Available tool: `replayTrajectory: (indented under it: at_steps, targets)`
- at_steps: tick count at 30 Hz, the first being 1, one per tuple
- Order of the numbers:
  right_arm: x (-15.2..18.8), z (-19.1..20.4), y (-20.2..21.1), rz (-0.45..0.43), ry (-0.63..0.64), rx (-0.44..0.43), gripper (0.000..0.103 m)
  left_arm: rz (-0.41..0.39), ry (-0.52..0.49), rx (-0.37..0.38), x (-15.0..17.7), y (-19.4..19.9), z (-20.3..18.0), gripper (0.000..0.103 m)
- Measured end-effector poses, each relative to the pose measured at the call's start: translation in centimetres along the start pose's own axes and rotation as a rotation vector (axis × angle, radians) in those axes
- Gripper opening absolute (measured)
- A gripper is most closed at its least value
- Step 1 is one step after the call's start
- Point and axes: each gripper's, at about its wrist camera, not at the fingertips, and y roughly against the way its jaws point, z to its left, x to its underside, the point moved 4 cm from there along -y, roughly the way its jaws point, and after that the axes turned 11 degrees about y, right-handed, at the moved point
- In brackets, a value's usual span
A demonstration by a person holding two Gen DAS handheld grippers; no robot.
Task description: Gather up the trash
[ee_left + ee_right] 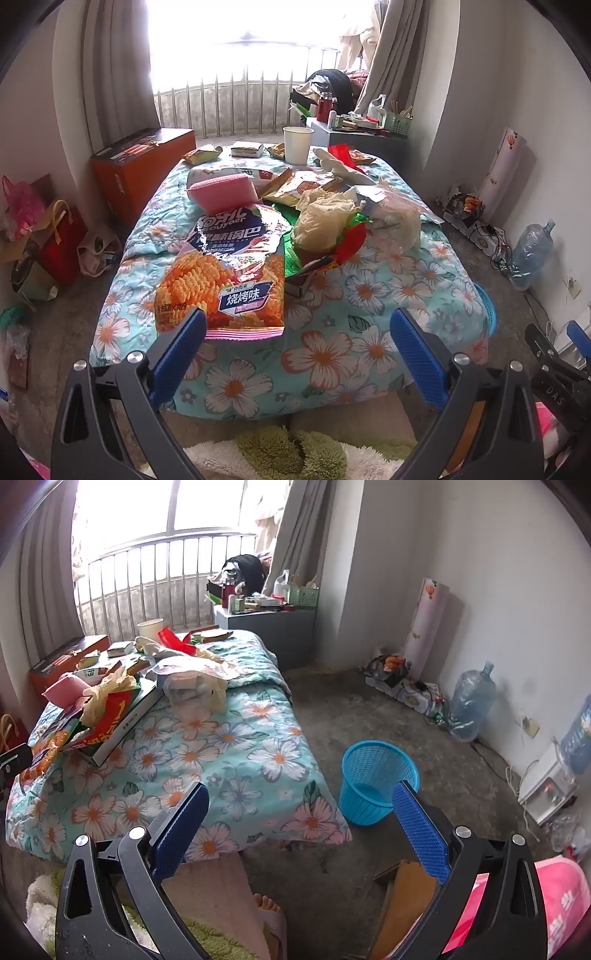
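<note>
Floral quilt (pixel 388 295): snack bag (pixel 225 273) flat, long axis toward window; both tools spread apart, empty.

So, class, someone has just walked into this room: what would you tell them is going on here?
A person holds a two-finger gripper in each hand, facing a low table covered by a floral quilt strewn with rubbish. Nothing has been picked up: the left gripper hangs open just short of a large orange snack bag, and the right gripper is open and empty too. A blue plastic mesh wastebasket stands on the floor beside the table with no rubbish visible in it. A white paper cup and crumpled wrappers lie further back.
</note>
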Motion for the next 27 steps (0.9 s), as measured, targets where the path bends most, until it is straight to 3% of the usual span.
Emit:
replayTrajectory:
  at_steps: [27]
  targets:
    - [-0.02, -0.25, 0.66, -0.002, -0.003, -0.002, 0.095, 0.002, -0.004, 0.000, 0.07, -0.01, -0.08, 0.097]
